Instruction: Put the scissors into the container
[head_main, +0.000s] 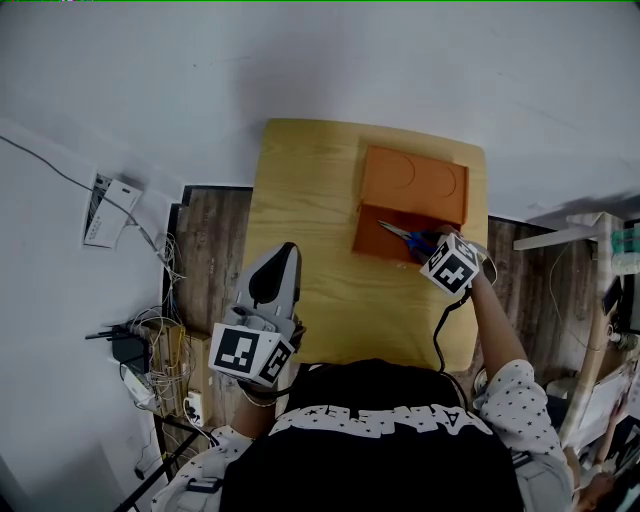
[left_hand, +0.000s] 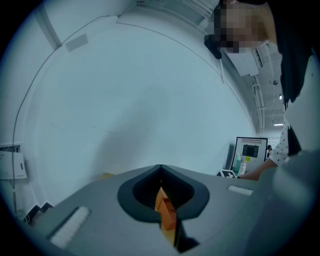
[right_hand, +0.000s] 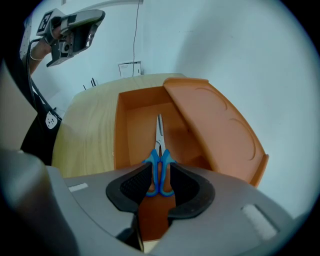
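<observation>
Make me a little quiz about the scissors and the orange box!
1. True or false: the scissors lie on the table, outside the box.
2. The scissors' handles are: A red, B blue, C green.
3. Which one reaches to the box: the left gripper or the right gripper?

Key: 1 false, they lie inside the box. 2 B. 3 the right gripper.
</observation>
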